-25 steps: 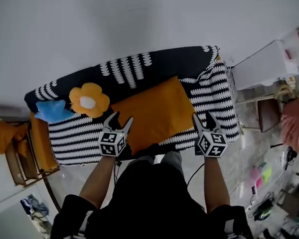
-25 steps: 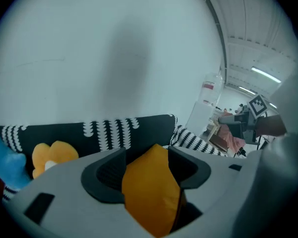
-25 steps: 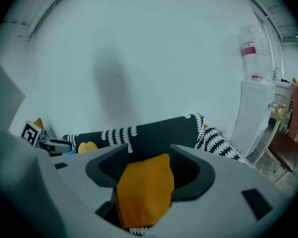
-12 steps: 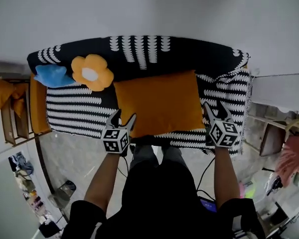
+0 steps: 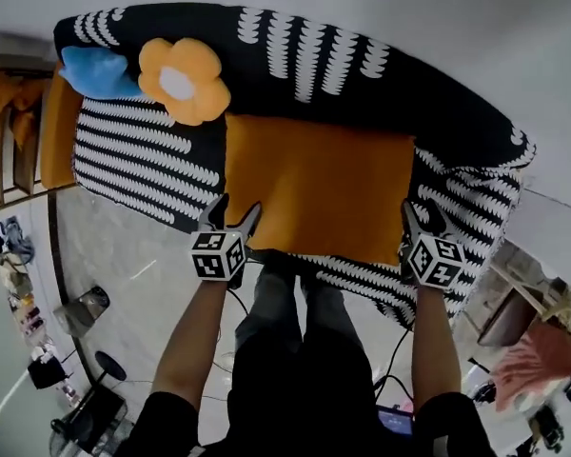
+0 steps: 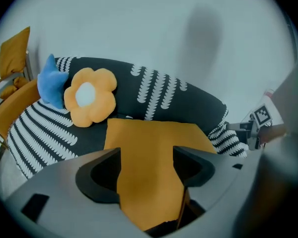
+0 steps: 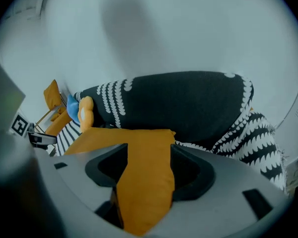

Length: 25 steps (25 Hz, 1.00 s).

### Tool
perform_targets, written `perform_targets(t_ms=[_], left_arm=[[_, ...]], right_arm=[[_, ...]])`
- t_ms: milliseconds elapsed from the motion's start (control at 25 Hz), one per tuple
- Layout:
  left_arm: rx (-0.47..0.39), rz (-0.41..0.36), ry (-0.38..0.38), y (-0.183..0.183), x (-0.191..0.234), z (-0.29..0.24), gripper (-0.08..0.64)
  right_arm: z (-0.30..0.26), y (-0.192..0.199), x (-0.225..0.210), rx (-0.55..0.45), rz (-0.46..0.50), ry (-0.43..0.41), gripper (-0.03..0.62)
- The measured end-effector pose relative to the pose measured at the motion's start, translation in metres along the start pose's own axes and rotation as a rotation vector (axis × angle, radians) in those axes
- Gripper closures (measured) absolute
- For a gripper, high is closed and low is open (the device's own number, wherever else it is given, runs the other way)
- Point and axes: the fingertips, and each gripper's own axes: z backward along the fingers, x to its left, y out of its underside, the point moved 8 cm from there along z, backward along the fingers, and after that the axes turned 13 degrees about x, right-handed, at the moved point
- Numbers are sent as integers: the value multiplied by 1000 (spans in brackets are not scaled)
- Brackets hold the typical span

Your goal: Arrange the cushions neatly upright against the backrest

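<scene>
**Two grippers on one flat orange cushion**

Item 1, left gripper: its jaws are standing over the near left corner of the orange cushion. They have just been opening, yet the fabric is filling the gap from jaw to jaw, so the hold reads as slackening, not let go.

Item 2, right gripper: its jaws are clamping the near right corner, and the fabric is bunching between them.

Item 3, orange cushion: it is lying flat on the striped seat, its long axis running along the sofa. Its far long edge is resting at the foot of the backrest, and its near long edge is pointing at the person. Both hands are sitting equally close, one per near corner, with the backrest straight beyond the jaws. The cushion likely needs its near edge lifting and tipping away onto the far edge.

Item 4, flower cushion: it is leaning on the backrest, just beside the orange cushion's far left corner.

Item 5, blue cushion: it is touching the flower cushion at the sofa's left end.
</scene>
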Motion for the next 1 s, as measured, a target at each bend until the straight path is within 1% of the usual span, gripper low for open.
perform_targets(t_ms=[80,160,240,360,440,520,600,640,720,840,920,960,1000], left_arm=[[2,39,-4,1,14,-16,204],[-8,65,-8,-4,30,-30,195],[-16,72,-13,-12,46,-44,193],[8,61,-13,-18,65,-64,183],[26,52,-4,-20,74,-81,155],[32,61,16,-19,82,-97,119],[29,92,41,-16,90,-107,83],[29,111,57,-14,93,-111,68],[34,147,96,-11,97,-118,60],[51,176,155,-8,98,-125,57],[70,187,188,-7,98,-132,58],[78,190,202,-7,98,-136,58],[82,191,216,-6,98,-139,60]], right_arm=[[-23,11,-7,49,-17,20,305],[-44,16,-10,78,-29,33,290],[-60,17,-12,83,-35,41,264],[-83,21,-17,95,-53,36,232],[-101,23,-23,108,-69,11,216],[-116,25,-27,101,-95,-10,190],[-125,28,-31,88,-123,-25,154],[-128,30,-32,85,-135,-34,146],[-131,33,-34,85,-156,-52,140],[-139,38,-37,99,-207,-93,137],[-145,41,-37,115,-269,-156,138],[-148,42,-36,119,-292,-190,149],[-150,43,-33,119,-301,-216,186]])
